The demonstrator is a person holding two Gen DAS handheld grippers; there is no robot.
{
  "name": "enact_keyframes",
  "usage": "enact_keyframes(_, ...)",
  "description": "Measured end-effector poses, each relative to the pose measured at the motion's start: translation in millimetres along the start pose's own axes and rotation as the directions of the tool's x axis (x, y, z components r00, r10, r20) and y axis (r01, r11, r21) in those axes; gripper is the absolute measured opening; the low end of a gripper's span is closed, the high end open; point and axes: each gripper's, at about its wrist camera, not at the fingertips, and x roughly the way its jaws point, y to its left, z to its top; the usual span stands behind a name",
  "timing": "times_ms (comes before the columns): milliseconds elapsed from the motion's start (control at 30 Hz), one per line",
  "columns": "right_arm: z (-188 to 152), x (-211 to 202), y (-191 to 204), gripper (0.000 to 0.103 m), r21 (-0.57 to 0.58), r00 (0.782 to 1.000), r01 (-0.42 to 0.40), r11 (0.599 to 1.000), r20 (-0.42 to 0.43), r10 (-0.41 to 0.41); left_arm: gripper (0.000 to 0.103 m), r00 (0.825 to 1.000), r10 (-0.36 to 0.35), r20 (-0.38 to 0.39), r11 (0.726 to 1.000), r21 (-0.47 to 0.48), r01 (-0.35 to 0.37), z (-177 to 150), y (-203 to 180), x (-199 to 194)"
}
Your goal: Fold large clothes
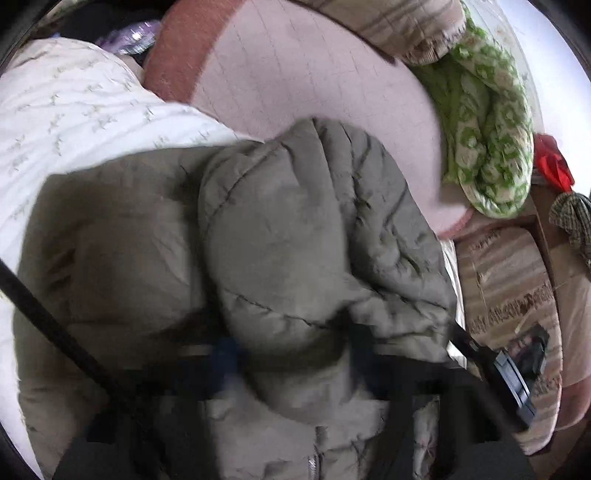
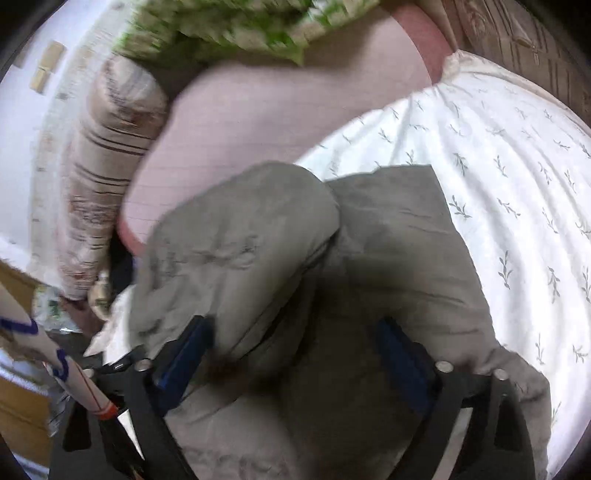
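A grey-green padded jacket [image 1: 280, 229] lies bunched on a white bedsheet with a leaf print [image 1: 74, 110]. It also fills the right wrist view [image 2: 280, 236]. My left gripper [image 1: 291, 350] is blurred, and a thick fold of the jacket sits between its blue-padded fingers [image 1: 229, 354]. My right gripper [image 2: 295, 343] has its blue-padded fingers [image 2: 184, 350] spread wide, with jacket fabric bulging between them. Whether the right pads press on the fabric is unclear.
A pink quilted blanket [image 1: 303, 74] lies beyond the jacket, also in the right wrist view [image 2: 240, 110]. A green-and-white patterned quilt [image 1: 491, 140] and a striped beige bolster [image 1: 402, 26] lie at the far edge. A cardboard box [image 1: 513, 302] stands at the right.
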Motion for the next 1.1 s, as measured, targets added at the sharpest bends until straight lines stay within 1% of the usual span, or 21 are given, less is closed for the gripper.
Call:
enact_keyframes(33,1.3,1.7,2.0,0.064,-0.009,1.000,0.016,1.000,0.011,-0.016,0.023,1.000,0.011,-0.007,1.000,0.008,-0.011,-3.2,-3.4,-0.2)
enact_keyframes(67,3.1,2.5,4.6,0.044,-0.014,1.000,0.011,1.000,0.017,-0.010,0.021,0.999,0.041,-0.001,0.999,0.033,-0.041,-6.9,-9.9,-2.9)
enact_keyframes(100,2.9,2.1,5.1,0.012,-0.018,1.000,-0.025,1.000,-0.003,0.025,0.018,0.998,0.069,0.012,0.996,0.059,-0.070,-10.9,-16.4,-7.5)
enact_keyframes(133,2.6,2.4,7.3,0.012,-0.009,0.997,-0.063,0.998,-0.042,0.063,0.017,0.996,0.090,0.027,0.992,0.082,-0.092,-15.1,-23.3,-14.9)
enact_keyframes(200,-3.2,-8.9,14.4,0.010,-0.029,0.998,-0.066,0.997,-0.026,0.065,0.016,0.994,0.099,0.047,0.988,0.117,-0.104,-25.5,-34.2,-33.8)
enact_keyframes(267,-13.8,-27.7,19.8,0.009,-0.062,0.996,-0.085,0.994,-0.020,0.084,0.016,0.993,0.099,0.071,0.983,0.148,-0.109,-44.3,-41.6,-60.1)
enact_keyframes(333,-28.3,-51.5,17.4,0.009,-0.072,0.991,-0.132,0.989,-0.022,0.131,0.016,0.991,0.099,0.091,0.978,0.175,-0.114,-67.4,-42.3,-83.2)
enact_keyframes(400,-49.2,-74.9,12.5,0.009,-0.085,0.986,-0.163,0.983,-0.037,0.160,0.016,0.992,0.082,0.097,0.980,0.171,-0.098,-93.4,-32.7,-97.4)
enact_keyframes(433,-59.3,-81.4,10.6,0.009,-0.092,0.984,-0.174,0.980,-0.040,0.171,0.016,0.993,0.081,0.088,0.984,0.152,-0.094,-105.7,-24.0,-97.3)
enact_keyframes(467,-75.0,-88.7,6.9,0.009,-0.105,0.984,-0.175,0.979,-0.045,0.171,0.016,0.993,0.097,0.068,0.986,0.129,-0.105,-115.8,-14.1,-90.7)
enact_keyframes(533,-94.0,-85.2,1.4,0.009,-0.121,0.989,-0.141,0.983,-0.062,0.134,0.016,0.989,0.145,0.017,0.986,0.082,-0.146,-125.7,6.6,-62.3)
enact_keyframes(567,-103.2,-71.7,-2.0,0.009,-0.122,0.992,-0.107,0.987,-0.086,0.096,0.016,0.986,0.169,-0.006,0.984,0.052,-0.168,-126.8,18.2,-44.7)
enact_keyframes(600,-107.5,-59.8,-6.2,0.009,-0.116,0.992,-0.077,0.990,-0.105,0.065,0.017,0.984,0.175,-0.016,0.984,0.018,-0.175,-126.0,29.2,-29.8)
enact_keyframes(700,-111.0,-20.1,-20.5,0.010,-0.089,0.989,-0.023,0.996,-0.144,0.010,0.021,0.988,0.153,-0.012,0.987,-0.042,-0.153,-118.9,39.4,-19.5)
enact_keyframes(733,-109.9,-13.7,-23.2,0.018,-0.089,0.991,-0.004,0.996,-0.136,-0.008,0.022,0.987,0.158,-0.009,0.986,-0.047,-0.158,-116.9,37.1,-23.2)
enact_keyframes(800,-108.2,-20.7,-23.6,0.024,-0.074,0.993,0.000,0.997,-0.115,-0.009,0.027,0.985,0.173,0.023,0.985,-0.030,-0.172,-115.6,30.9,-37.2)
enact_keyframes(867,-108.6,-41.2,-17.8,0.028,-0.098,0.997,-0.009,0.995,-0.079,0.002,0.034,0.980,0.189,0.062,0.982,0.011,-0.190,-116.9,24.7,-51.5)
enact_keyframes(933,-111.5,-74.4,-4.8,0.034,-0.170,0.999,0.045,0.984,0.010,-0.044,0.044,0.971,0.218,0.097,0.975,0.028,-0.222,-118.9,23.7,-60.3)
enact_keyframes(967,-112.1,-88.3,0.6,0.034,-0.189,0.997,0.062,0.980,0.049,-0.054,0.046,0.968,0.228,0.103,0.973,0.024,-0.232,-120.3,25.8,-61.9)
enact_keyframes(1033,-110.7,-108.6,10.4,0.034,-0.204,0.993,0.078,0.976,0.107,-0.057,0.048,0.971,0.224,0.088,0.974,-0.002,-0.225,-125.1,32.7,-60.1)
enact_keyframes(1100,-102.1,-121.0,29.0,0.034,-0.227,0.990,0.054,0.972,0.138,-0.022,0.048,0.976,0.206,0.066,0.978,-0.034,-0.204,-133.8,42.8,-58.3)
